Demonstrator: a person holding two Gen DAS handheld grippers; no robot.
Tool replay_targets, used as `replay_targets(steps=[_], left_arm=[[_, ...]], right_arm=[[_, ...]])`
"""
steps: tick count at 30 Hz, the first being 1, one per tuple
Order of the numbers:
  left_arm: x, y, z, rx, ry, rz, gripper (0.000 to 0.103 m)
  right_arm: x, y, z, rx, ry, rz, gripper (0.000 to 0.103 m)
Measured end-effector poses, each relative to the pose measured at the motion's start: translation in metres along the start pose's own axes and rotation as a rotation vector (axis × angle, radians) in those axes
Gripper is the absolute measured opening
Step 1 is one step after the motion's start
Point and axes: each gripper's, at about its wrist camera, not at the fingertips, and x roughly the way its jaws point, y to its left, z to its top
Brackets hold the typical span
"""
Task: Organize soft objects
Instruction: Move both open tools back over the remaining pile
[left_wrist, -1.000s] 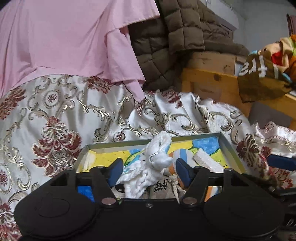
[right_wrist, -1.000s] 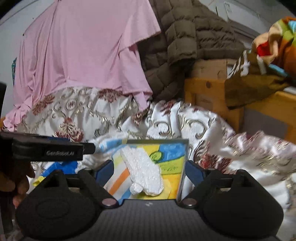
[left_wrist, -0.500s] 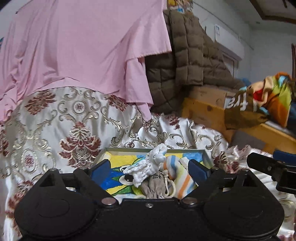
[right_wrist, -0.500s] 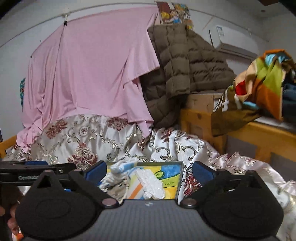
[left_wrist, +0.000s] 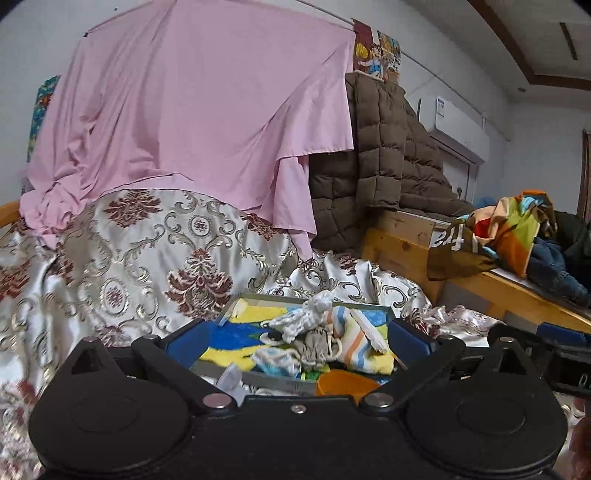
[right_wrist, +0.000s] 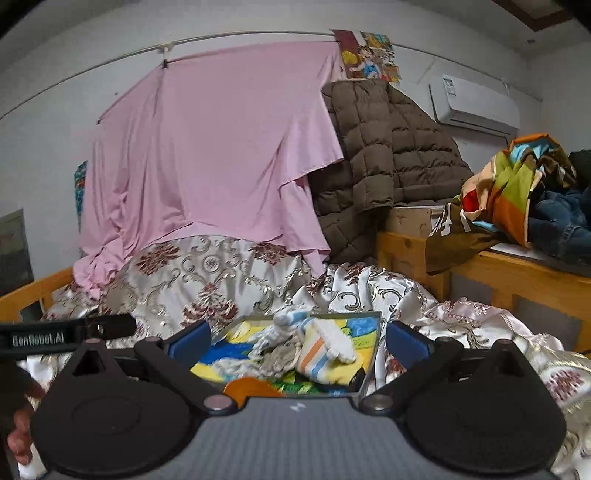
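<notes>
Left hand-held gripper: I see it released, jaws spread wide and empty, hanging just short of the tray.
Right hand-held gripper: released too, nothing between its pads, facing the same tray.
Orange item: a rounded orange thing at the tray's near edge; I cannot tell what it is.
Tray: a shallow grey-rimmed tray with a bright painted floor, resting on the patterned bedspread.
Soft objects: a white knitted piece, a grey drawstring pouch and a striped cloth lie heaped together inside the tray.
Step in hand: I judge the heap is in the tray and both tools are clear of it.
Next move: either choose another loose soft item or neaten the heap; both need an aimed, low approach.
Writing: "GenRobot.AI" on the left tool's side; letters on the brown cloth read partly, upside down.
Far: pink sheet, brown quilted jacket, air conditioner.
</notes>
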Motion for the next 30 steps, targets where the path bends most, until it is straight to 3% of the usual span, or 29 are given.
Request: replay_targets(steps=[13,24,30], left_arm=[[-0.087,0.012,-0.05,-0.01,0.0,0.001,0.102],[-0.116,0.015,-0.091,0.018,0.075,0.016,0.102],[-0.116,0.016,-0.108,0.045,0.171,0.062,0.102]], right_arm=[[-0.08,0.023,-0.049,-0.015,0.053,0.002,0.103],[-0.095,0.022,-0.077,0.041,0.166,-0.03,0.103],[-0.092,0.023,-0.083,0.051,0.232,-0.048,0.103]])
